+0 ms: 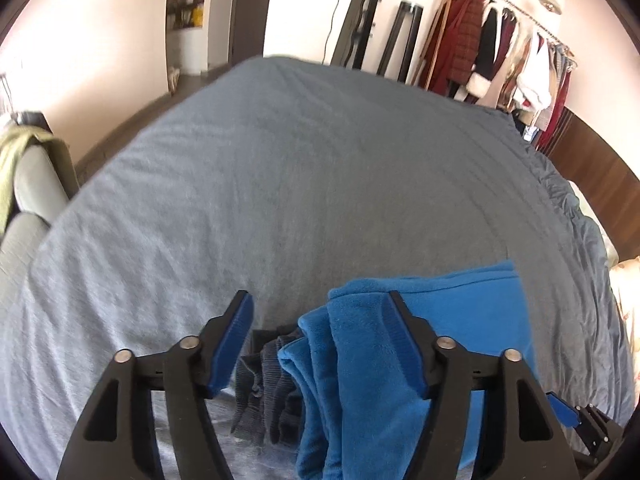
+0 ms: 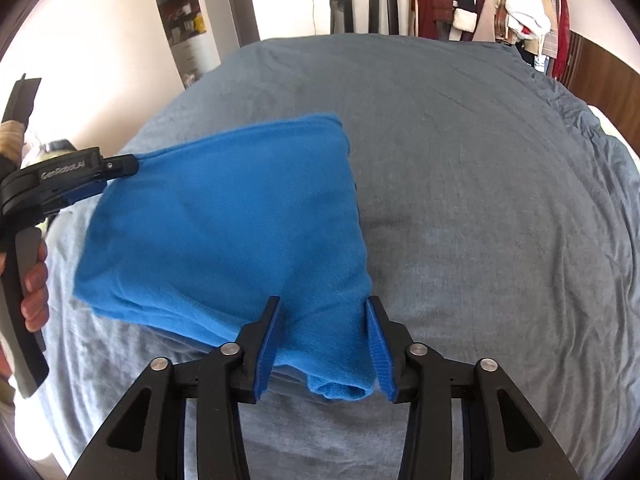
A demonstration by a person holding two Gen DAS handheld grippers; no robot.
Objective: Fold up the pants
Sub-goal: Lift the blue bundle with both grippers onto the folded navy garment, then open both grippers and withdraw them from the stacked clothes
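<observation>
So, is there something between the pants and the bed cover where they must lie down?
Nothing visible. The blue pants hang folded just over the grey bed cover, and the cover around and beyond them shows only wrinkles. Both grippers already have the cloth between their fingers.

The only words to read are "GenRobot.AI", in small pale letters on the black plastic left gripper [image 2: 120, 176], far left.
</observation>
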